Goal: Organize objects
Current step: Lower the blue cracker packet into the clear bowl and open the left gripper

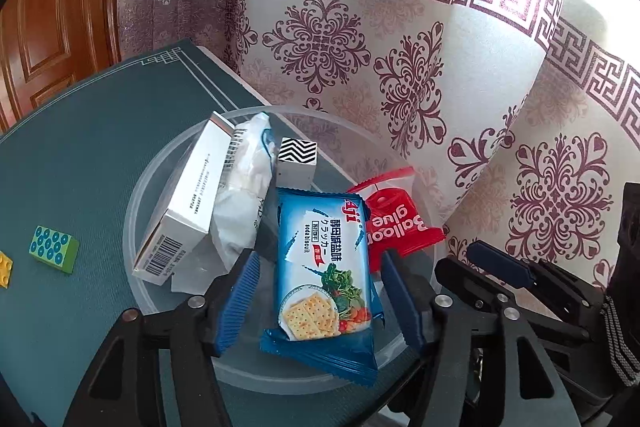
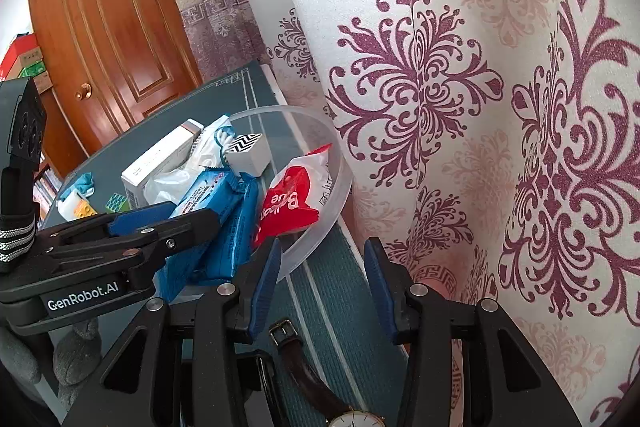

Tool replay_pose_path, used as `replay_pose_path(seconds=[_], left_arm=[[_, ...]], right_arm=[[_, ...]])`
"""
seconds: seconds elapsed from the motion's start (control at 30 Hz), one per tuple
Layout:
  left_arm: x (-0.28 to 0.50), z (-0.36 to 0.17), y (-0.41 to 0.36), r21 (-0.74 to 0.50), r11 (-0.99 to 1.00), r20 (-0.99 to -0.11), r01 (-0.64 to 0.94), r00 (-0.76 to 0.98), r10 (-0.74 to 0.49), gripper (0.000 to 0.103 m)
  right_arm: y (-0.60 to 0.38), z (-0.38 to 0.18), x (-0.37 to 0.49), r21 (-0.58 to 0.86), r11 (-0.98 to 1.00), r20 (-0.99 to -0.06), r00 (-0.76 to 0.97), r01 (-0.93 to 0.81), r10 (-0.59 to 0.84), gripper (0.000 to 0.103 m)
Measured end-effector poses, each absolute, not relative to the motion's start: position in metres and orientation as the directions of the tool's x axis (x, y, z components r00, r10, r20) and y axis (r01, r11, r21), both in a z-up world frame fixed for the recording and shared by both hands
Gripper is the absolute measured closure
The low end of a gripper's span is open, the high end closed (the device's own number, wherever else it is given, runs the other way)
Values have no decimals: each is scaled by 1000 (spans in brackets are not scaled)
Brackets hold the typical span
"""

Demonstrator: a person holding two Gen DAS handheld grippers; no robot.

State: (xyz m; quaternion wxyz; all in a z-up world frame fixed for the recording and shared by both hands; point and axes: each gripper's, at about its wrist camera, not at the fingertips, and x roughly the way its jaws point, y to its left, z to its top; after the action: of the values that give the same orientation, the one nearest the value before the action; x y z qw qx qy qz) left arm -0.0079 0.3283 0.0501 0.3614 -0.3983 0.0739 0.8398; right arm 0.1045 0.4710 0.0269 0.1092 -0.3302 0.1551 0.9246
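A clear plastic bowl (image 1: pixel 136 211) on the dark green mat holds a white box (image 1: pixel 188 203), a white wrapper (image 1: pixel 244 187), a zigzag-patterned cube (image 1: pixel 297 163), a red balloon-glue packet (image 1: pixel 394 223) and a blue biscuit packet (image 1: pixel 320 267). My left gripper (image 1: pixel 318 291) is open, its fingers on either side of the biscuit packet, which rests in the bowl. My right gripper (image 2: pixel 322 285) is open and empty beside the bowl's rim (image 2: pixel 320 227), above the mat. The left gripper also shows in the right wrist view (image 2: pixel 160 219).
A green studded brick (image 1: pixel 54 249) and a yellow brick (image 1: pixel 5 269) lie on the mat left of the bowl. A wristwatch (image 2: pixel 320 383) lies under my right gripper. A patterned curtain (image 1: pixel 440 67) hangs close behind the bowl. A wooden door (image 2: pixel 112 27) stands far left.
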Motion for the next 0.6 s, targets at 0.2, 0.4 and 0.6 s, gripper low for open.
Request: replay_pose_path(seconds=[0.2,0.4,0.6], left_arm=[[-6,57,319,-179,-737,-711,-651,-432,554,28],[3,68,306,-195,-739,-689,-645,-446,571,15],[6,77,287,-221,-748,-673,-626,-457,581,10]], right_arm=[[468,29,104,211,-931,-641,-761,-297,98,58],[465,30,105,216,-931,-641,-762,-294,92,53],[459,34,108,212,-933,-635,-767,-290,94,50]])
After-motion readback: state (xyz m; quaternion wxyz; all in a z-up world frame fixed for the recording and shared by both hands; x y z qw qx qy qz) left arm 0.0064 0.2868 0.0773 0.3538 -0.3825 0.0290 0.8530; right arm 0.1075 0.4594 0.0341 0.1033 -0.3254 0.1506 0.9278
